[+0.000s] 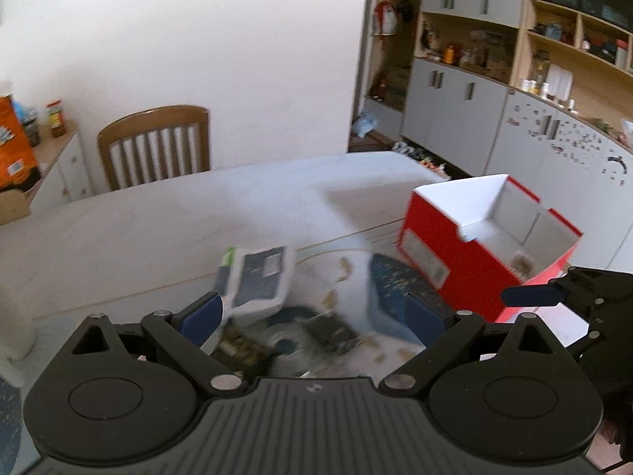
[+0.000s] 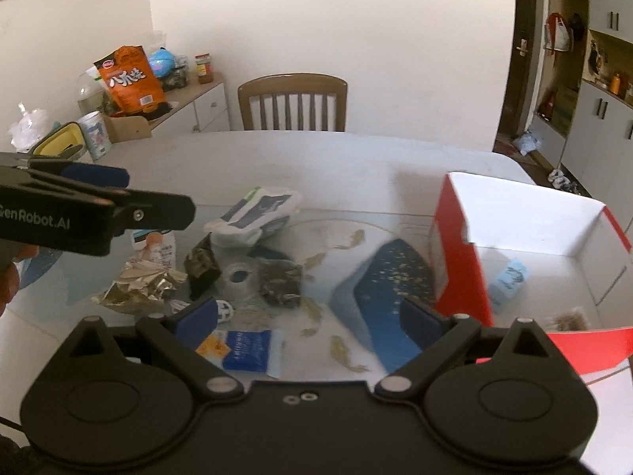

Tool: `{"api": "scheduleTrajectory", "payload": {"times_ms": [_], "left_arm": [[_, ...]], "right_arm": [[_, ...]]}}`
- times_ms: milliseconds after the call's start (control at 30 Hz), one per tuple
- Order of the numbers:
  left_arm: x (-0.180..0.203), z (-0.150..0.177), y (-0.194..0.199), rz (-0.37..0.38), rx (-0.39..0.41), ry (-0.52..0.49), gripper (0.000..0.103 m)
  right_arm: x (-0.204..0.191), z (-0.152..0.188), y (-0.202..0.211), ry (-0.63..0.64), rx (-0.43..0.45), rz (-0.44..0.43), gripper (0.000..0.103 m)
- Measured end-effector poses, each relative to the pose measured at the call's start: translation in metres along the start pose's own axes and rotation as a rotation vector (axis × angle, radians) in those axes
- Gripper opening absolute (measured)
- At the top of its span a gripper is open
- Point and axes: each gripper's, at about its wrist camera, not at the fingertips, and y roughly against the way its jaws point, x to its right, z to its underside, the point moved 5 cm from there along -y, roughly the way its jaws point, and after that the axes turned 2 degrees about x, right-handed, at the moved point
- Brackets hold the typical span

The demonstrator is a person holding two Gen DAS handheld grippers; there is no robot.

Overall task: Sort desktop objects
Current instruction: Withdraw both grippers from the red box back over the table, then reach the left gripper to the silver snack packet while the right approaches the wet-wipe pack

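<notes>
A heap of small items lies on the table mat: a white and blue pouch [image 2: 257, 213], a crumpled foil wrapper [image 2: 138, 285], two dark packets [image 2: 281, 283], a tape roll [image 2: 237, 277] and a blue sachet [image 2: 245, 350]. To the right stands an open red box [image 2: 459, 253] holding a light blue item [image 2: 510, 277] and a brown fuzzy thing [image 2: 569, 318]. My left gripper [image 1: 312, 316] hovers open over the tape roll [image 1: 285, 340], beside the pouch [image 1: 259, 281]. My right gripper [image 2: 308, 316] is open and holds nothing, between the heap and the box.
A wooden chair [image 2: 292, 103] stands at the table's far side. A sideboard at the back left carries an orange bag [image 2: 132, 79] and jars. Grey cabinets [image 1: 455, 107] and shelves line the right wall. The mat [image 2: 379, 277] has a blue and fish pattern.
</notes>
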Motion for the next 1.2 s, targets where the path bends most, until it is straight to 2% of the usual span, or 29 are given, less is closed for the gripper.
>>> {"api": "scheduleTrajectory", "payload": {"times_ms": [333, 600, 833, 1200], "left_arm": [[-0.047, 0.034, -0.002, -0.111, -0.056, 0.069, 0.099], [-0.066, 0.06, -0.015, -0.179, -0.098, 0.082, 0.099], [-0.069, 0.077, -0.031, -0.209, -0.143, 0.073, 0.099], [-0.081, 0.095, -0.05, -0.227, -0.198, 0.129, 0.098]], "right_arm": [[-0.021, 0.006, -0.027, 0.012, -0.028, -0.023, 0.098], [-0.044, 0.019, -0.044, 0.049, -0.056, -0.055, 0.098], [-0.061, 0.034, -0.059, 0.059, -0.083, -0.074, 0.098], [-0.064, 0.05, -0.085, -0.025, -0.148, -0.052, 0.099]]}}
